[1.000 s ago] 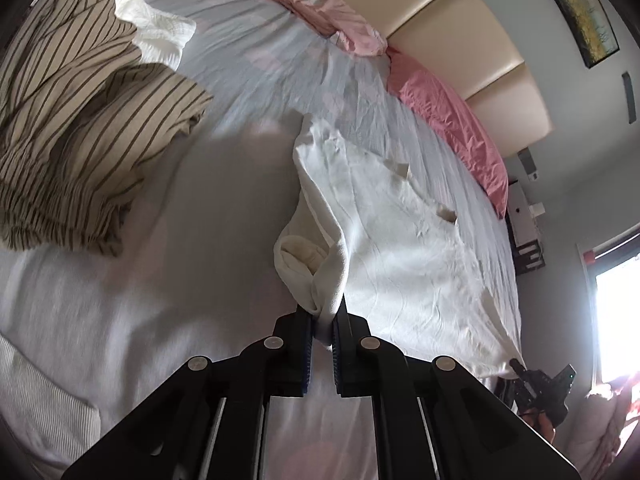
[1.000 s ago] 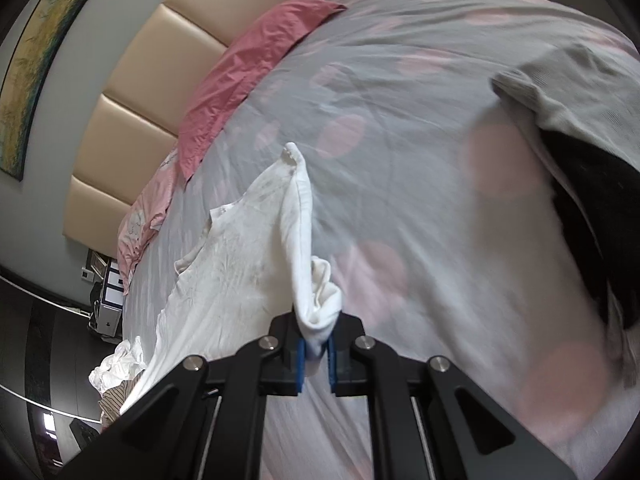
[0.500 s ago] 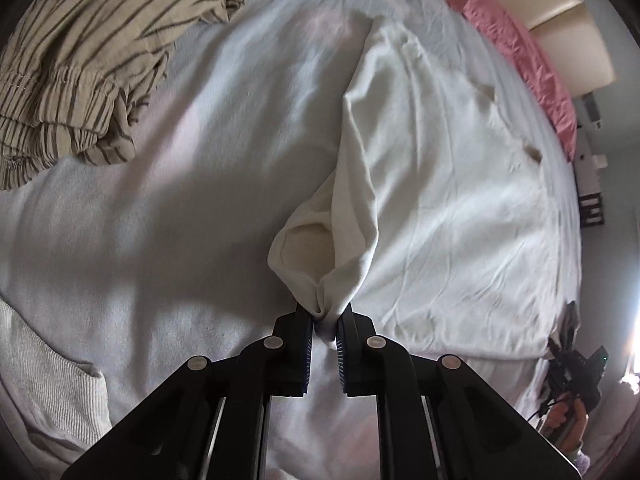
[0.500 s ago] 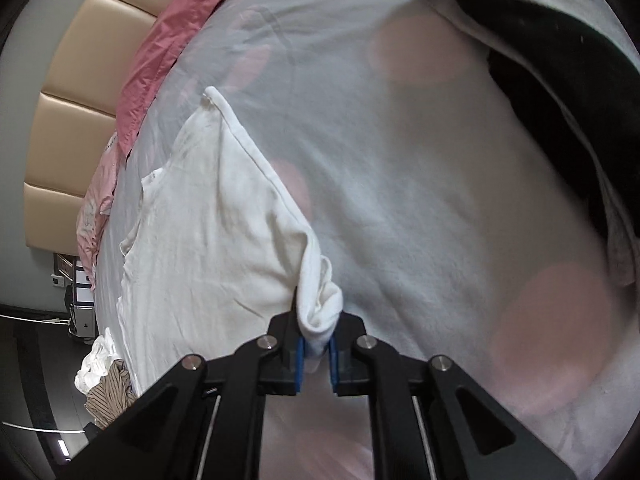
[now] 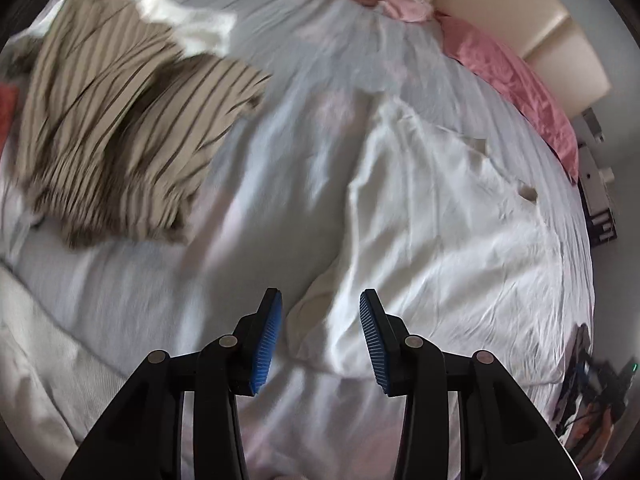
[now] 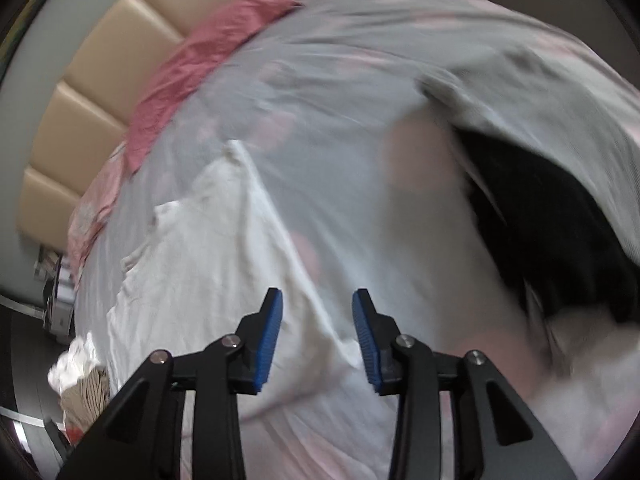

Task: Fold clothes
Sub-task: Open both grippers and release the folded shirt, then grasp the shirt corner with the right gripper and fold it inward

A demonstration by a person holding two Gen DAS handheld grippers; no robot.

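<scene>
A wide bed (image 5: 304, 128) in pale, crinkled sheeting with faint pink dots fills both views, its padded tan headboard (image 6: 80, 92) at the far edge. A white garment (image 5: 440, 240) lies flat and wrinkled mid-bed. A striped beige garment (image 5: 120, 132) sits bunched near the left edge, blurred. The left gripper (image 5: 320, 336) and right gripper (image 6: 316, 332) hover spread wide, holding nothing, each above a near corner of the white garment.

1. no text, label, brand, number or sign can be read in either view.
2. the left wrist view is blurred by motion.
3. the right wrist view is blurred by motion too.
</scene>
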